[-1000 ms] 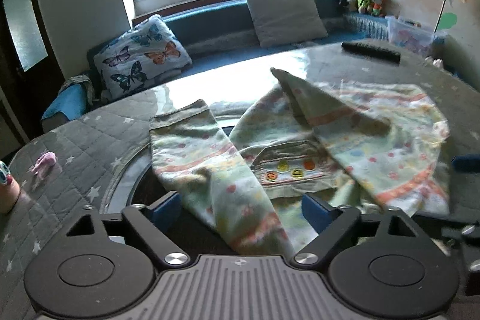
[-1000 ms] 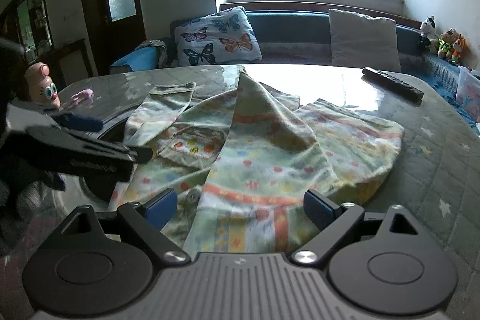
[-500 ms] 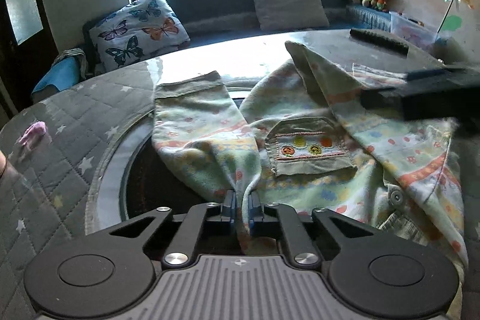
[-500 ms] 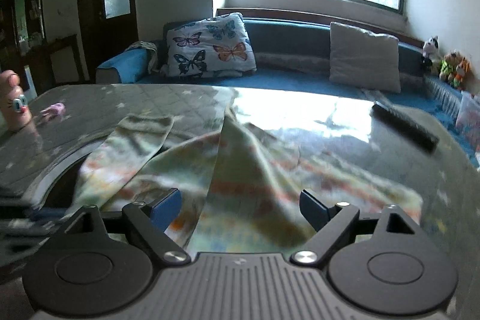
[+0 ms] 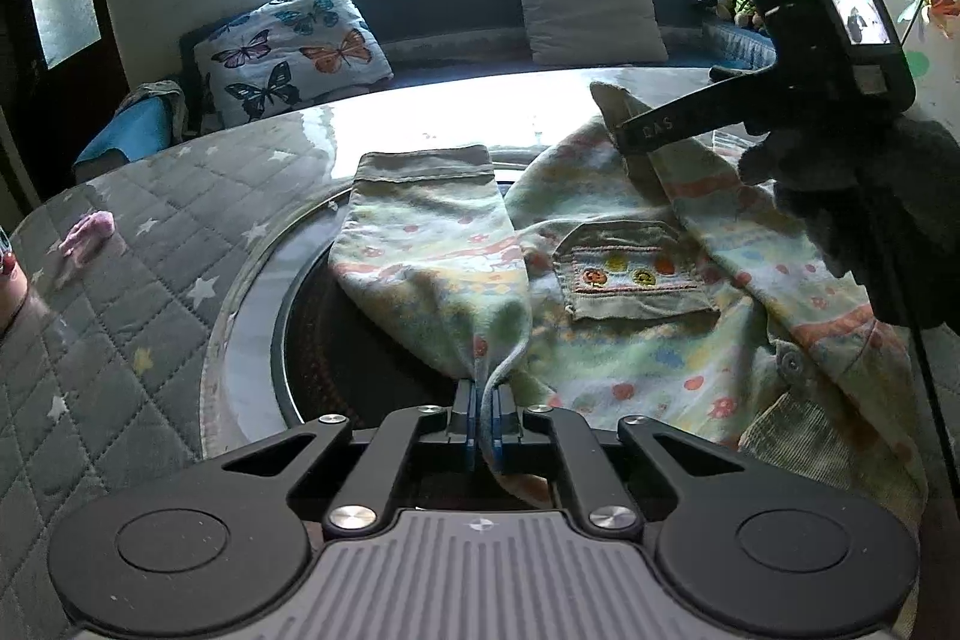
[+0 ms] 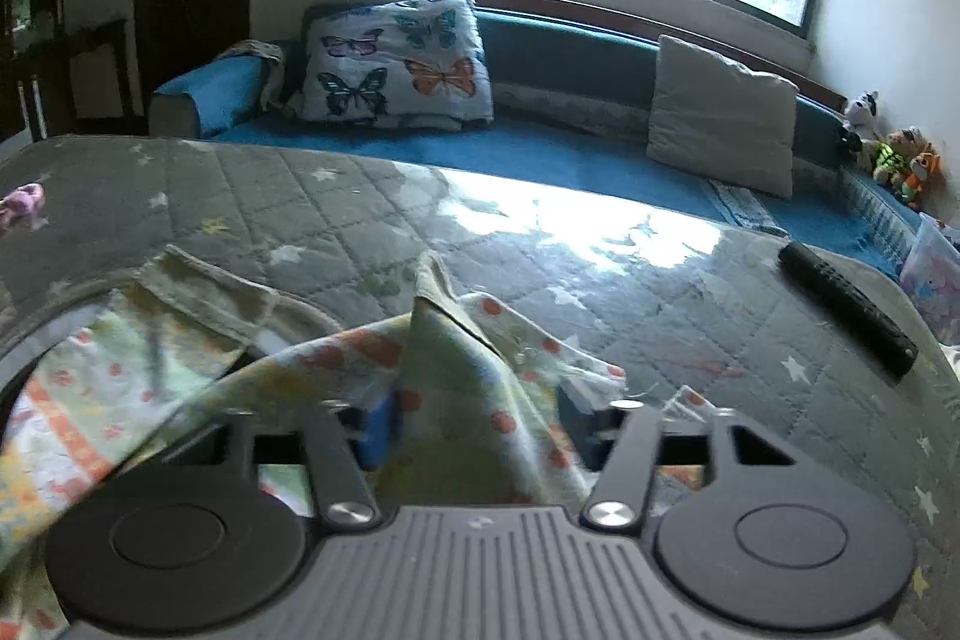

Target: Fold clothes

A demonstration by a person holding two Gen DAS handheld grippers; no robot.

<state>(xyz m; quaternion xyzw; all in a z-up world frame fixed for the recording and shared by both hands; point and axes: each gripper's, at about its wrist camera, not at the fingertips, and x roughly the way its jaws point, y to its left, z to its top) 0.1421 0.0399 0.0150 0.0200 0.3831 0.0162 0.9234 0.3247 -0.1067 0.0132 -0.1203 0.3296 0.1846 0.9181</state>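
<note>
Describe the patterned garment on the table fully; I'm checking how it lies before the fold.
The garment looks like soft pale green cloth with coloured stripes, dots and flowers. It lies rumpled on the quilted table cover, sleeve stretched away, cuff olive. An olive patch pocket carries embroidered motifs; a button shows lower right. The left gripper is shut on the sleeve's near end. The right gripper, jaws just closing, straddles a raised fold.

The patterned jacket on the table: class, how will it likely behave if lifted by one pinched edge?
Probably floppy: the patterned jacket creases and puckers where the left gripper pinches it. Likely light, since thin cloth folds over itself. Its sleeve would probably dangle.
</note>
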